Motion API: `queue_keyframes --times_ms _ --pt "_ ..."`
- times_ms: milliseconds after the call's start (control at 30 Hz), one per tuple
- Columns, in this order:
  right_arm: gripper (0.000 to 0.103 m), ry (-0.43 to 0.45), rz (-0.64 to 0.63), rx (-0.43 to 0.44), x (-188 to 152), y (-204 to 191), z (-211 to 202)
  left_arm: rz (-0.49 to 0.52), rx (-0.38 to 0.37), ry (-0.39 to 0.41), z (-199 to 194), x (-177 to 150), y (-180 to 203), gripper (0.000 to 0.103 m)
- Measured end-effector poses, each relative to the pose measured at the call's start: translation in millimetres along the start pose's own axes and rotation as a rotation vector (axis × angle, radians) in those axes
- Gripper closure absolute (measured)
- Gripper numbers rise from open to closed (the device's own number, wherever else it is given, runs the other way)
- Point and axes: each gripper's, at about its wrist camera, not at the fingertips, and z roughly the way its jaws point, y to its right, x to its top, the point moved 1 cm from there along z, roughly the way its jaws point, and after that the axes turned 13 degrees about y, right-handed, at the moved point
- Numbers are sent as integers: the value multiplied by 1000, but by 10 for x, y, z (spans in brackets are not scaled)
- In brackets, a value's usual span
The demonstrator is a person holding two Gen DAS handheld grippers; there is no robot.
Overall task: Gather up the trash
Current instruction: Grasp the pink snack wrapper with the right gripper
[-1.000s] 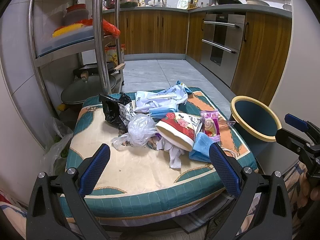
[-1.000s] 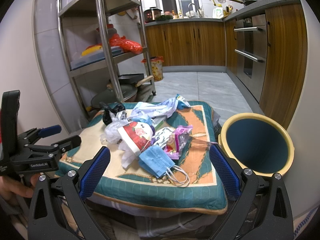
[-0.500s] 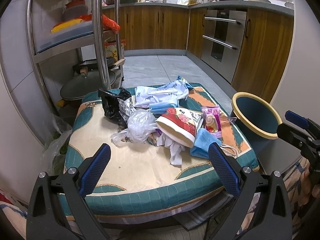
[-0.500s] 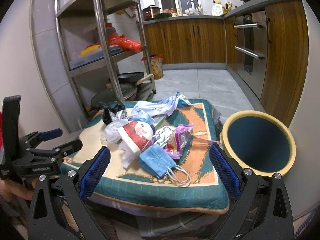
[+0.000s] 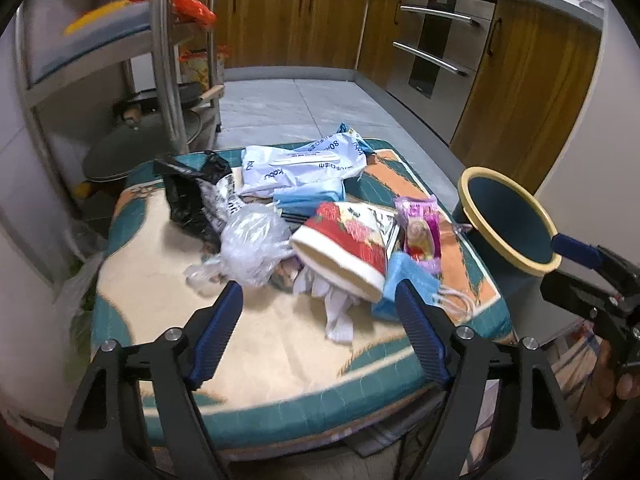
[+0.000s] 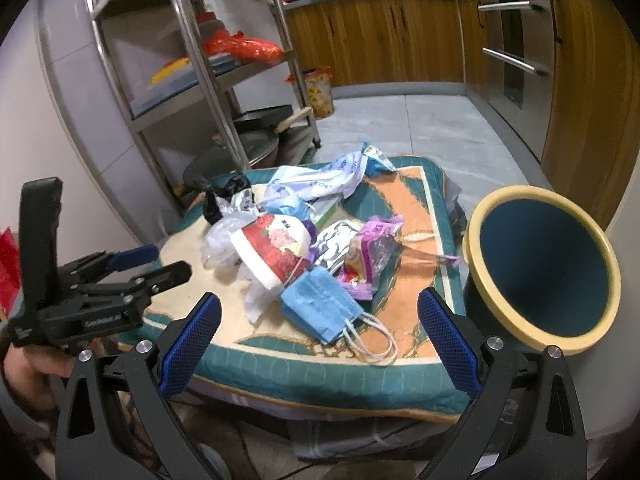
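Both hand-held grippers are closing in on the trash heap now. The left hand-held gripper is standing partly open with nothing between its jaws, and those jaws have just been narrowing; its pads are framing the white tissue and the red cup at the near edge of the heap. The right hand-held gripper is gaping wide and empty, with the blue mask lying straight ahead of it.

All the trash is sitting on the cushion: a black bag, a clear bag, a white wrapper at the back, a purple packet on the bin side. The bin is standing just beside the cushion, mouth tilted towards us and, as far as I can see, empty.

To do this well, I'd say take one loose piece at a time from the near edge. The mask looks the easy pick for the right side, being closest to the bin; pinch the pleated body, not the ear loops, which would likely slip. The left should be coming down square over the tissue, biting only that, so the cup isn't being dragged along.

Against a second ago, both views are sitting closer and lower over the cushion, the heap is looming larger, and the trash itself is lying just as it was.
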Motion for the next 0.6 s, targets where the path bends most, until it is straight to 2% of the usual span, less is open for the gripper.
queue_keyframes --times_ms 167,333,533,600 --pt "10 -21 52 -7 103 170 193 8 -62 -18 366 142 -46 27" --pt "23 -84 115 -3 129 323 442 93 -106 -71 688 190 -50 27" --pt "33 -146 151 7 100 413 755 132 -175 -151 924 151 -44 27" --pt "40 -157 148 12 94 418 865 157 -203 -164 976 133 1 27"
